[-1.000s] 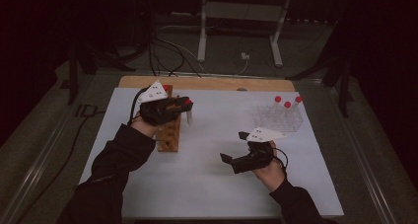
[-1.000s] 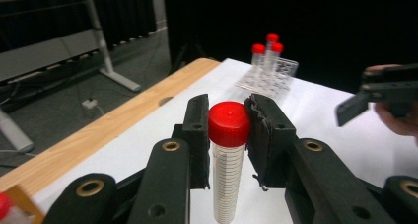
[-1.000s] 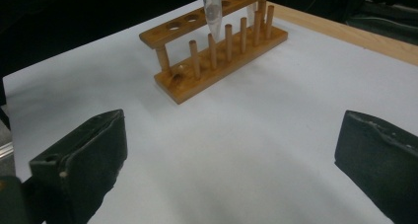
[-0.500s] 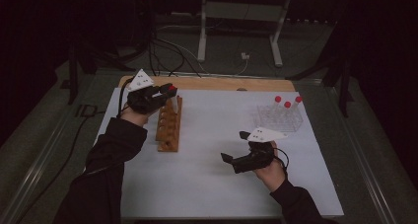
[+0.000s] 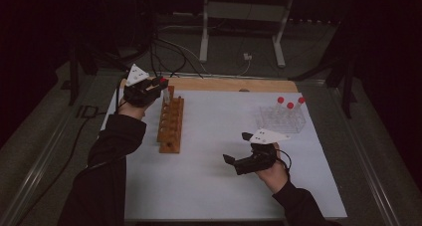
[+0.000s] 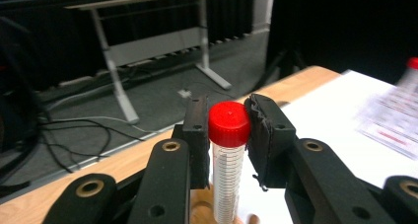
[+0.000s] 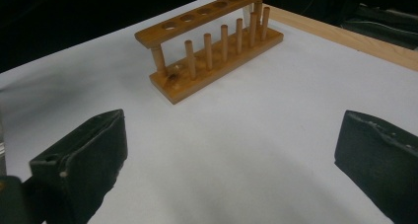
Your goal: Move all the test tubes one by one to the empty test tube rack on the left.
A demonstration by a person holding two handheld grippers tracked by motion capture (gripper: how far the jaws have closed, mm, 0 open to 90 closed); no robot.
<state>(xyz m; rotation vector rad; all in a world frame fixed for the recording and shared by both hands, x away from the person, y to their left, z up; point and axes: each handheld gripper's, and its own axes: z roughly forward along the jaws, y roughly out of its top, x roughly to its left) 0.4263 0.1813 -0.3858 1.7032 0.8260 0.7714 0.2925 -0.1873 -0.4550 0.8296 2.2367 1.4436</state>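
The left hand-held gripper (image 6: 227, 130) is clamped on a clear tube with a red cap (image 6: 228, 123) — the pads press the cap from both sides. The tube hangs upright over the far end of a wooden rack (image 5: 170, 121), at the far left of the white counter (image 5: 219, 186). The right hand-held gripper (image 7: 229, 157) hovers near the front edge, jaws spread wide and holding nothing — well apart from a clear rack of red-capped tubes (image 5: 283, 117).

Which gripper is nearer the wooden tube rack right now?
Left. The left gripper is over the far end of the wooden tube rack, shut on a red-capped tube. The right gripper stands open over the white sheet, well off to the rack's side.
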